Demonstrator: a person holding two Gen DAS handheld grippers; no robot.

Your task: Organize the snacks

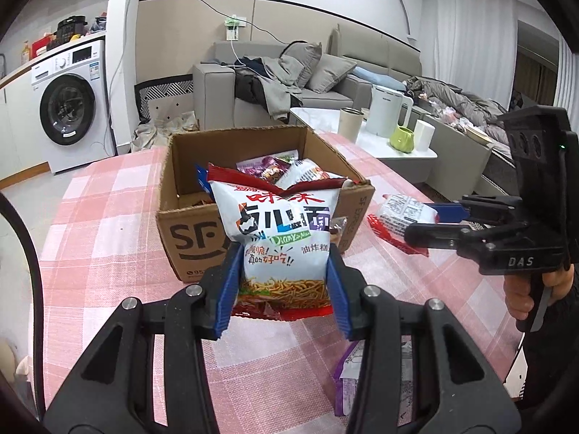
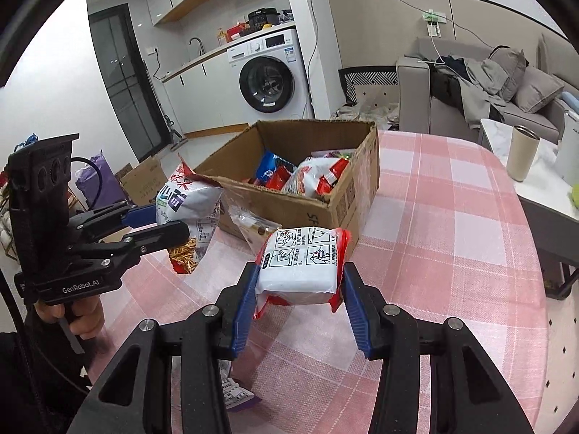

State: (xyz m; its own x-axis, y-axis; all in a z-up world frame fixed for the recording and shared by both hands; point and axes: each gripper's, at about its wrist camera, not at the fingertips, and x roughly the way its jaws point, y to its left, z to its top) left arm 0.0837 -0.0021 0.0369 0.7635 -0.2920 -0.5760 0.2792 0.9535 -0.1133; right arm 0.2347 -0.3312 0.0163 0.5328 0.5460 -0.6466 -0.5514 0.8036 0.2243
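An open cardboard box (image 1: 188, 231) (image 2: 347, 195) stands on the pink checked tablecloth and holds several snack packs. My left gripper (image 1: 284, 289) is shut on a white and red noodle-snack bag (image 1: 282, 238), held upright above the table just in front of the box; it also shows in the right wrist view (image 2: 188, 202). My right gripper (image 2: 298, 300) is shut on a white and red instant-noodle pack (image 2: 302, 264), held above the table right of the box; it also shows in the left wrist view (image 1: 405, 213). A clear small packet (image 2: 253, 228) lies by the box's corner.
A purple snack pack (image 1: 347, 379) (image 2: 235, 390) lies on the tablecloth (image 1: 108, 217) under the grippers. A white side table (image 1: 398, 148) with a kettle, cups and a green mug stands to the right. A sofa and a washing machine are behind.
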